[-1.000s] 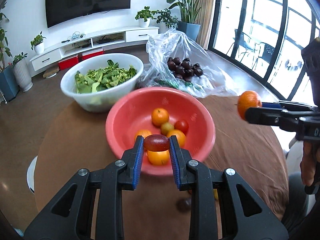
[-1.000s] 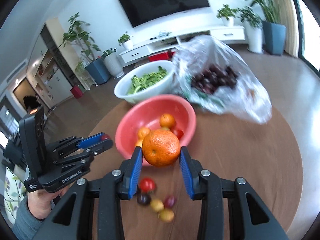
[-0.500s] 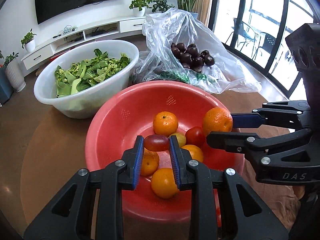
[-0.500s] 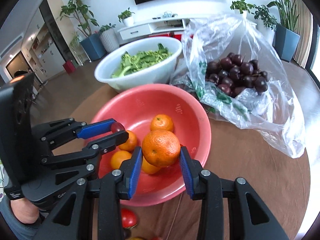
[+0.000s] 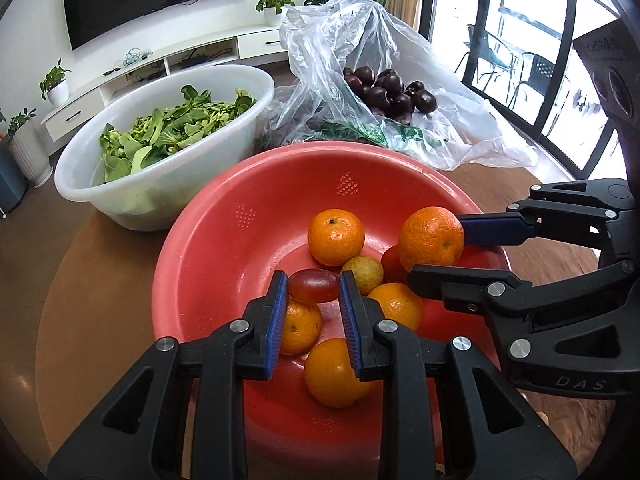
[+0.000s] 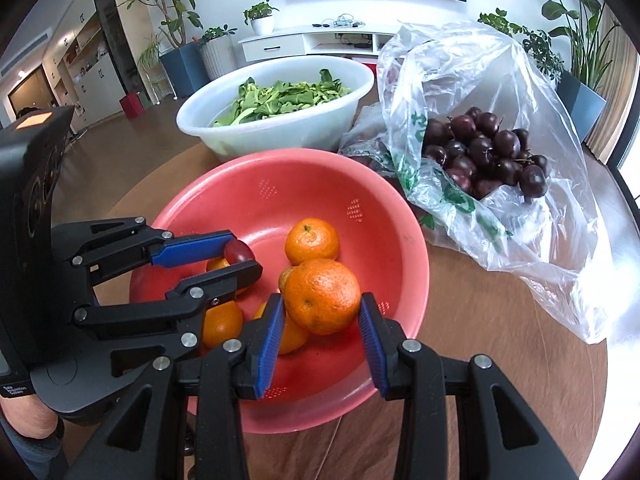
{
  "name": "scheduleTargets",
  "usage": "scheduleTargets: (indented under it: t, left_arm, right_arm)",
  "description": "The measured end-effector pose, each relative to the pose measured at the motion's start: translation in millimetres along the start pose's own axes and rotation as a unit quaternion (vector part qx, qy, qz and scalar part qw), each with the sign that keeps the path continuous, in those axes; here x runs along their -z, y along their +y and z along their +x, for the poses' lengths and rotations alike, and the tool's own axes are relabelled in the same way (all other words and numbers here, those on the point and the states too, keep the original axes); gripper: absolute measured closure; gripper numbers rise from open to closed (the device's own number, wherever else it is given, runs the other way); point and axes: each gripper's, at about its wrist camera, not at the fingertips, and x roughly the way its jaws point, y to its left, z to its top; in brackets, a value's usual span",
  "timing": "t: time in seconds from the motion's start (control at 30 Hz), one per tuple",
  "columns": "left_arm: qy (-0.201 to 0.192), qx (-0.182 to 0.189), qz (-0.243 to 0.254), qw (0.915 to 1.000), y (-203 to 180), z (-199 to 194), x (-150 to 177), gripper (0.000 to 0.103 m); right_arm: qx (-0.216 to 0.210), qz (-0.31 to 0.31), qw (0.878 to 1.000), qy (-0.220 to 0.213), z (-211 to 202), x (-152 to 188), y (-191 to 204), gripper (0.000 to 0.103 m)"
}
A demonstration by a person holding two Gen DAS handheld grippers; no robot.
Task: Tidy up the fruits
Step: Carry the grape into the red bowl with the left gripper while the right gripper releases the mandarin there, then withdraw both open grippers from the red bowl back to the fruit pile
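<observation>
On the round brown surface (image 5: pixel 120 248) stand a white basin of leafy greens (image 5: pixel 160 140) far left, a clear plastic bag of dark cherries (image 6: pixel 484 148) far right, and nearer, a red colander bowl (image 5: pixel 240 240) holding loose oranges. Above the bowl, the right claw (image 6: pixel 322 320) clamps an orange (image 6: pixel 322 296) – the left claw (image 5: pixel 313 300) pinches a red grape tomato (image 5: pixel 313 286).

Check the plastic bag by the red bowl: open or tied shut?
Open. The plastic bag gapes toward the camera, with the dark plums exposed in its mouth; no knot is visible.
</observation>
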Motion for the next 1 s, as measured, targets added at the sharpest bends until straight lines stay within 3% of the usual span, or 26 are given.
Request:
scheduleTargets:
  t: [0.33, 0.5, 0.7, 0.8, 0.9, 1.0]
  left_arm:
    - [0.0, -0.012, -0.004, 0.9999, 4, -3, 2, 0.077]
    - [0.005, -0.02, -0.011, 0.9997, 7, -2, 4, 0.056]
    - [0.0, -0.018, -0.012, 0.9998, 9, -8, 7, 0.054]
    - [-0.006, -0.02, -0.015, 0.9997, 9, -16, 9, 0.048]
    - [-0.025, -0.018, -0.023, 0.9993, 9, -32, 11, 0.038]
    - [-0.049, -0.016, -0.033, 0.9981, 8, -55, 17, 0.02]
  right_arm:
    - [0.01, -0.019, 1.0, 0.001, 2, 1, 6, 0.062]
    - [0.014, -0.024, 1.0, 0.003, 2, 1, 8, 0.061]
    - [0.013, -0.021, 1.0, 0.002, 1, 0, 7, 0.06]
    - [0.011, -0.019, 1.0, 0.001, -3, 2, 8, 0.057]
    - [0.004, -0.012, 1.0, -0.007, -15, 5, 7, 0.049]
    - [-0.005, 0.005, 1.0, -0.023, -34, 12, 2, 0.035]
